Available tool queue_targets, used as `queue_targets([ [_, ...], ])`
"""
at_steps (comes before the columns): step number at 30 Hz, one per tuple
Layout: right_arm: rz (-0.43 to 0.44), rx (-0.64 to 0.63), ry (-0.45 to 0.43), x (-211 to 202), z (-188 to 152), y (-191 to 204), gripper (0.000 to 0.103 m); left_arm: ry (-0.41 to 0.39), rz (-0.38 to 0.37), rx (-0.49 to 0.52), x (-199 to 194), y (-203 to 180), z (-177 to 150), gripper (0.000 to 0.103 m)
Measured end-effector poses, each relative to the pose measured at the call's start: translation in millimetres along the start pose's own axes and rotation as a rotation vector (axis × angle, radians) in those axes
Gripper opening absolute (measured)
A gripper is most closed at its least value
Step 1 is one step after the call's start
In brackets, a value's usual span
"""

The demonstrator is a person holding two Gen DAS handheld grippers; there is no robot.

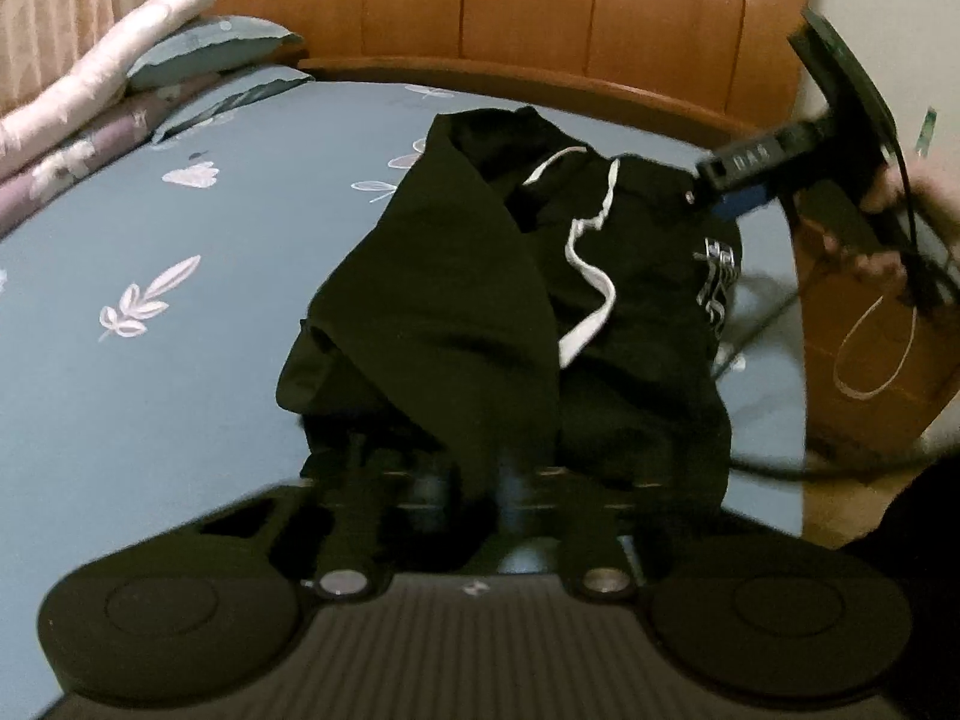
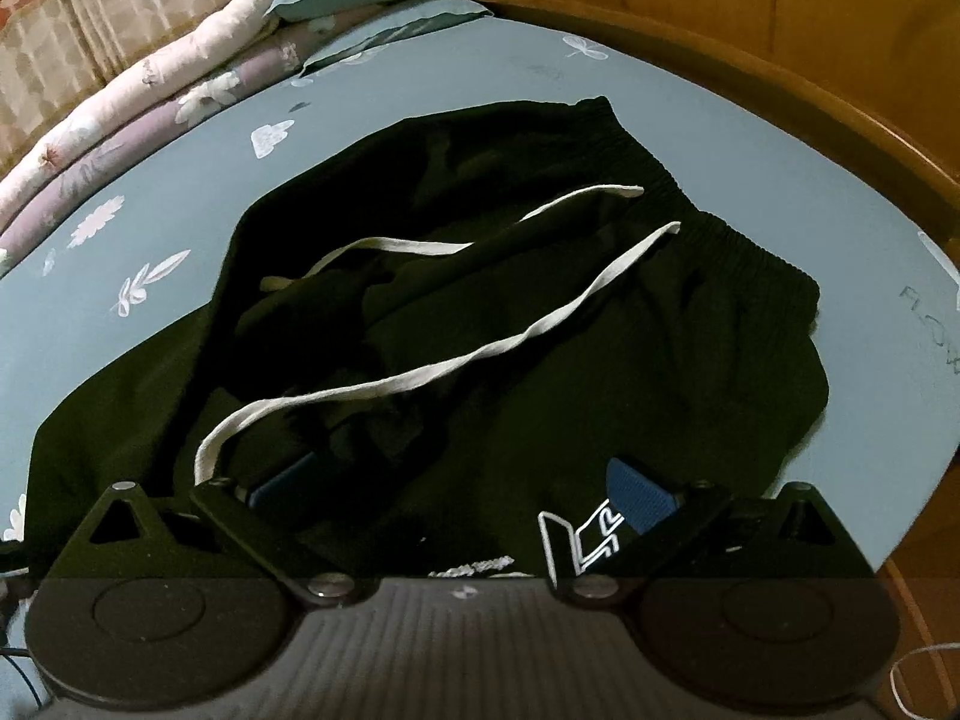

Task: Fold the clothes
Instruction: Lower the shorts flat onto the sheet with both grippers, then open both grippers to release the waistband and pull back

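Lying crumpled on the blue-grey bed sheet with pale leaf prints (image 1: 180, 228), the black fabric shorts with an elastic waistband (image 2: 690, 324) occupy the middle of the mattress, near the curved orange-brown wooden headboard (image 1: 540, 18). A white flat drawstring (image 2: 480, 354) trails loosely across the top layer, and a white outlined logo (image 2: 582, 546) shows on the near leg. My left gripper (image 1: 474, 474) has its jaws pressed together on a fold of the black cloth, which rises out of it in a raised ridge toward the waistband. My right gripper (image 2: 462, 498) has its jaws spread wide, one blue padded fingertip (image 2: 630, 495) at each side, resting over the near edge of the shorts without pinching them. In the left wrist view, my right hand (image 1: 900, 222) holds that gripper at the far right edge of the garment, tilted downward. A stack of folded pink, lilac and blue floral quilts and pillows (image 2: 180, 78) sits along the far left of the bed, well apart from the shorts.
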State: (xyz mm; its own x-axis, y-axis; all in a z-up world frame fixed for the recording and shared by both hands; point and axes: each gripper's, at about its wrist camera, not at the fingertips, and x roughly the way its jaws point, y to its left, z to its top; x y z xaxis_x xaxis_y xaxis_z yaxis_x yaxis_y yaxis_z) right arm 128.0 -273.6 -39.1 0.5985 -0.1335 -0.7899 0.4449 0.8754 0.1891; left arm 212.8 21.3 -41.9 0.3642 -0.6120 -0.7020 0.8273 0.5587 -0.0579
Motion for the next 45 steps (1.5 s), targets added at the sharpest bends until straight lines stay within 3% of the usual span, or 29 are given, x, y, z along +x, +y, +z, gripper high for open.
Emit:
queue_targets([
  [6,-0.004,-0.013,-0.01,-9.1,-1.6,14.5,0.103,-0.086,0.048,-0.098,-22.6,43.4,20.6,0.001],
  [9,-0.001,-0.026,-0.015,-13.2,-1.2,21.0,0.103,-0.093,0.083,-0.171,-24.7,74.1,30.9,0.001],
  [13,-0.003,-0.055,-0.015,-16.6,0.5,25.9,0.103,-0.058,0.14,-0.267,-6.5,113.5,31.2,0.003],
  [14,-0.004,-0.061,-0.015,-17.0,1.2,26.3,0.103,-0.043,0.154,-0.287,-1.2,121.2,30.8,0.008],
  [17,-0.001,-0.074,-0.011,-16.6,3.7,25.5,0.103,0.006,0.22,-0.321,8.5,129.2,28.7,0.011],
  [25,0.071,-0.096,-0.006,-4.8,16.2,22.0,0.103,-0.022,0.328,-0.383,-20.3,116.8,23.2,0.031],
  [31,0.157,-0.137,0.016,13.4,28.3,19.9,0.103,-0.085,0.336,-0.475,-41.0,96.4,25.5,0.042],
  [36,0.255,-0.189,0.029,25.9,41.0,15.7,0.103,-0.061,0.388,-0.532,-25.9,71.4,25.0,0.042],
  [45,0.396,-0.251,0.073,46.4,51.4,3.6,0.103,0.012,0.552,-0.552,3.6,42.7,20.9,0.039],
])
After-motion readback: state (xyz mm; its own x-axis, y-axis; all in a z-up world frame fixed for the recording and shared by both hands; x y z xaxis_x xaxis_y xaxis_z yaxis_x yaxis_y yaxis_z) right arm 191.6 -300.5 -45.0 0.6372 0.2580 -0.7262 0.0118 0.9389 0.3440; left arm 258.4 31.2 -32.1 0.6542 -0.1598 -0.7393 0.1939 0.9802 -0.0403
